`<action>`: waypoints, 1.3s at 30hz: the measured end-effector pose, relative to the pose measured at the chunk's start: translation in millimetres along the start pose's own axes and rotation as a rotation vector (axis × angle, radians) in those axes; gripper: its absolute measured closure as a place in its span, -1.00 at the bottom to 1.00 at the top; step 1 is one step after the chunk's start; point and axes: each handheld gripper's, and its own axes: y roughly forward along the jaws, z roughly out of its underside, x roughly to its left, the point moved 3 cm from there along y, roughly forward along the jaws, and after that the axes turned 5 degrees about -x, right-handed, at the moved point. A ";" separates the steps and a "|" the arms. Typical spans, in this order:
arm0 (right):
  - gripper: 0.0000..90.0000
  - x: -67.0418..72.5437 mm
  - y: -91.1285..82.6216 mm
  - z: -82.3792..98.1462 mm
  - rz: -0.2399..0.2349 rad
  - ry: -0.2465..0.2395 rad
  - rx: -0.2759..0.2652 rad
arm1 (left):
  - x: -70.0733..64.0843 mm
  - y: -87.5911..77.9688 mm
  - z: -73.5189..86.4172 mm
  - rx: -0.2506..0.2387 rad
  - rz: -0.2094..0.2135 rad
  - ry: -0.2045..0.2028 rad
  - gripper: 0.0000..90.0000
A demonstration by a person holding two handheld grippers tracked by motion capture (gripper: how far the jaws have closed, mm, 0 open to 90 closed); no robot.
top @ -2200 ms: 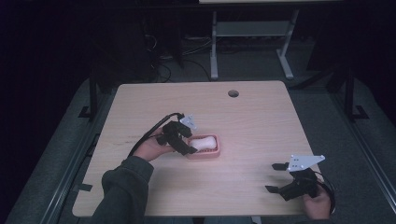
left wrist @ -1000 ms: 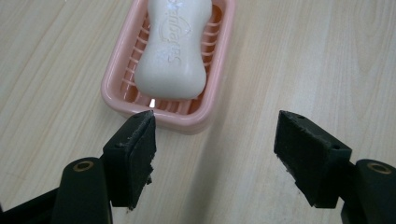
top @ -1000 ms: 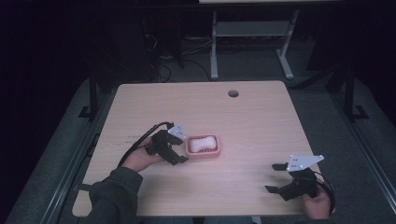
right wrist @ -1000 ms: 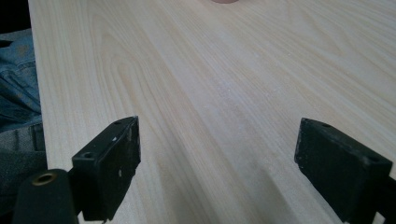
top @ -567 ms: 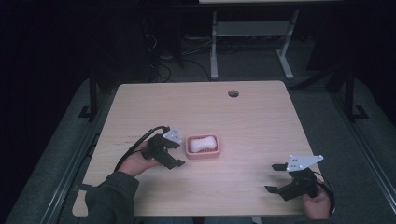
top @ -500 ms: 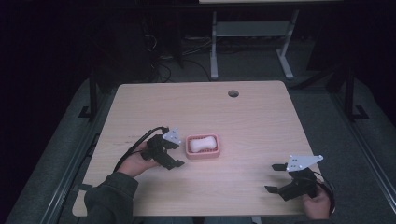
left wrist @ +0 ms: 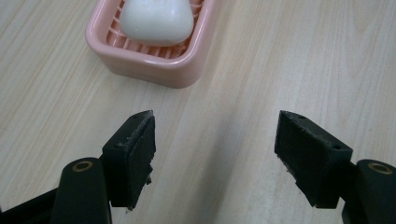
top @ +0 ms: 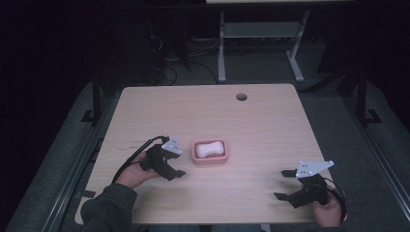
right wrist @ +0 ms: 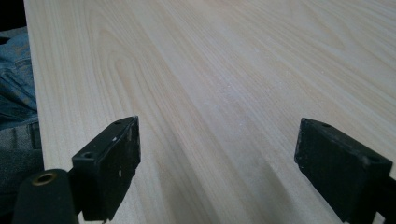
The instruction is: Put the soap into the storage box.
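Observation:
A pink soap dish (top: 210, 158) holds a white bar of soap (top: 209, 148) near the middle of the wooden table (top: 203, 111). My left gripper (top: 177, 163) sits just left of the dish, a short gap away, jaws open and empty. In the left gripper view the dish (left wrist: 154, 70) and soap (left wrist: 156, 21) lie ahead of the open left gripper (left wrist: 215, 144), up and to the left. My right gripper (top: 282, 184) rests near the table's front right corner, open, jaws pointing left. The right gripper (right wrist: 217, 158) has bare wood between its jaws.
A round cable hole (top: 241, 96) sits near the table's far edge. A metal desk frame (top: 261, 34) stands on the dark floor behind. The person's denim-clad leg (right wrist: 14, 93) shows past the table's edge in the right gripper view.
My left gripper has drawn back from the soap dish toward the left and the near edge, with nothing in it. The soap stays in the dish. The right gripper has not moved.

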 end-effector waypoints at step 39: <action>-0.69 -0.9 -1.1 2.3 0.019 0.018 0.007 | -21.3 -20.1 40.4 -0.018 -0.029 -0.014 -0.36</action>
